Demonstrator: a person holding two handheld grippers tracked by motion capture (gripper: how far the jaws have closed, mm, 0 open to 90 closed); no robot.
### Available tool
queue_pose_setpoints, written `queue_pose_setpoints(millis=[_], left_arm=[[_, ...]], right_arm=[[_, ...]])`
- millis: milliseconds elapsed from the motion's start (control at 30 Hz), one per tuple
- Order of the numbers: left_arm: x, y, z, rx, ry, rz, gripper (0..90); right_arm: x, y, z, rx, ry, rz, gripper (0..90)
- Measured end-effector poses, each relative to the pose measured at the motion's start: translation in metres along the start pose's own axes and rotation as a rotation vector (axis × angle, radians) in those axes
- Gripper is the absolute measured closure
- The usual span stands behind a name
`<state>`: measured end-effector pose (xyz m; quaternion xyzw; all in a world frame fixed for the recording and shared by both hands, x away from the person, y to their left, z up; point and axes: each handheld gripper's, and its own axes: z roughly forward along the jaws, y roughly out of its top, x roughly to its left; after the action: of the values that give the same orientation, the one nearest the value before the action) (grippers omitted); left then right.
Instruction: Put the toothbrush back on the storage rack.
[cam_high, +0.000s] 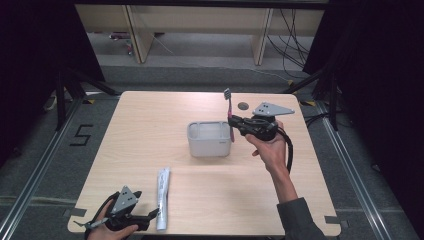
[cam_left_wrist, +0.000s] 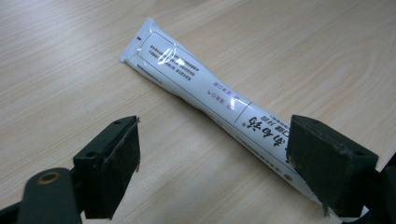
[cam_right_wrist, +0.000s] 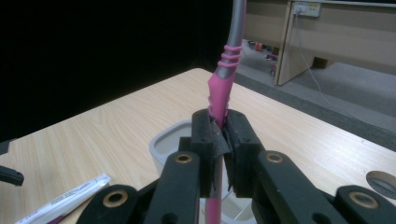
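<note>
**Toothbrush held upright at the cup, tube waiting**

Pale wood table (cam_high: 150, 120), dark curtains either side, shelving behind. Your right gripper (cam_high: 233, 122) has its jaws clamped tight on the toothbrush (cam_high: 229, 107) — pinched low on the pink handle so it stands upright, bristle head at the top, lower end hanging at the far right corner of the grey cup (cam_high: 209, 139). That upright hold suits standing the brush in the cup, so I'd judge that's the step in hand. Brush looks slim: pink ribbed grip (cam_right_wrist: 219, 93), grey neck above, small dark head.

Your left gripper (cam_high: 152, 215) sits low at the near edge, jaws spread wide and holding nothing. From the left gripper view the toothpaste tube (cam_left_wrist: 210, 93) lies flat, running between the pads, one end just beside the right-hand pad — whether they touch, can't tell. White tube, dark print, crimped flat end pointing away from you.
</note>
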<state>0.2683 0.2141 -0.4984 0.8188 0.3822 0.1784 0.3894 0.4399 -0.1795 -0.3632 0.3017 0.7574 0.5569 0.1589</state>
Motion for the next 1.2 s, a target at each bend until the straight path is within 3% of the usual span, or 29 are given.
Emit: queue_pose_setpoints(millis=[133,400,500,767,933,1000,1167,1200], left_arm=[[0.0,0.0,0.0,0.001,0.001,-0.001,16.9],[0.0,0.0,0.0,0.0,-0.006,0.001,16.9],[0.0,0.0,0.0,-0.003,-0.008,0.002,16.9],[0.0,0.0,0.0,-0.008,-0.011,-0.004,16.8],[0.0,0.0,-0.001,-0.01,-0.01,-0.008,16.8],[0.0,0.0,0.0,-0.018,-0.009,-0.009,16.8],[0.0,0.0,0.0,-0.014,-0.013,-0.006,16.8],[0.0,0.0,0.0,-0.009,-0.011,-0.006,16.8]], right_arm=[[-0.004,0.005,0.006,-0.014,-0.026,-0.024,83.4],[-0.011,0.004,0.021,-0.013,-0.056,-0.003,83.4],[-0.013,0.004,0.027,-0.018,-0.057,0.033,83.4],[-0.021,0.003,0.039,-0.033,-0.085,0.022,83.4],[-0.022,-0.001,0.045,-0.023,-0.098,0.059,83.3],[-0.025,-0.003,0.048,-0.038,-0.102,0.039,83.4],[-0.027,-0.009,0.051,-0.024,-0.1,0.07,83.3],[-0.029,-0.01,0.053,-0.034,-0.108,0.053,83.3]])
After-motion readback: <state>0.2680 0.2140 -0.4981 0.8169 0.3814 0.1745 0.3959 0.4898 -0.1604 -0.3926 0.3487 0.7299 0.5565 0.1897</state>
